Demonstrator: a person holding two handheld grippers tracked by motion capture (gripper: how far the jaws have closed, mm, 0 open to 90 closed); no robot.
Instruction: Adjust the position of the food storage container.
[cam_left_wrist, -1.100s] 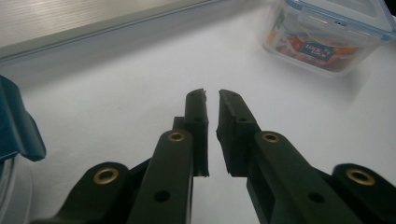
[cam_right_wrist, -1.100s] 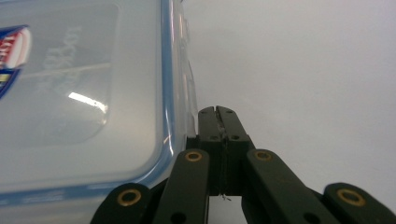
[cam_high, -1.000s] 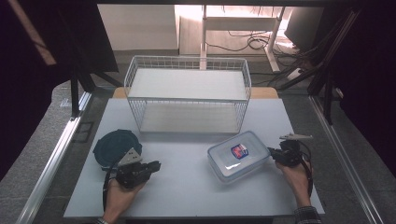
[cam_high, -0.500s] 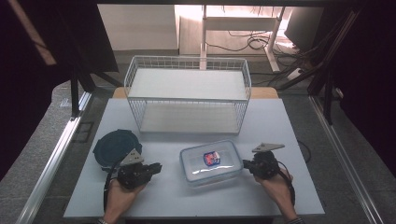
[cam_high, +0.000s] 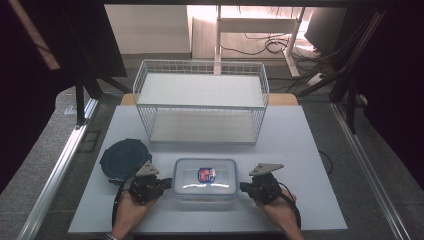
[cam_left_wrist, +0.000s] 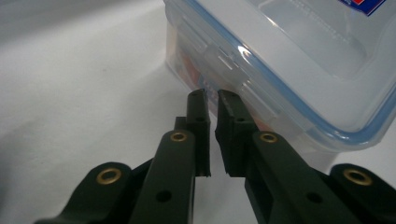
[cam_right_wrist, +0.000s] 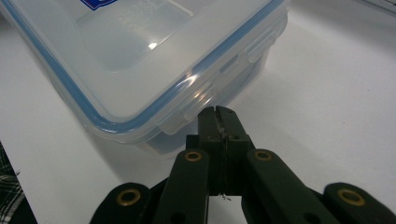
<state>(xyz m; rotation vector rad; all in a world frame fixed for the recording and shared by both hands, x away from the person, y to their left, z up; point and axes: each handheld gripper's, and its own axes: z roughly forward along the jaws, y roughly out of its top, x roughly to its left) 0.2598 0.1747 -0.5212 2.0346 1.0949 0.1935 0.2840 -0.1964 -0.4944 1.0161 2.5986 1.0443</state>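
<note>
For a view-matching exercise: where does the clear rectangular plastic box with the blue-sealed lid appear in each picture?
High view: the clear rectangular plastic box sits at bottom centre on the white table, between the two grippers.
Left gripper view: the box takes up the upper right, its side latch just past the jaws.
Right gripper view: the box takes up the upper left.
Shared landmark: the blue and red label on the lid.

Both forearms reached in from the near edge, the left gripper (cam_high: 166, 183) pointing right with jaws a sliver apart, the right gripper (cam_high: 243, 186) pointing left, jaws pressed together.
</note>
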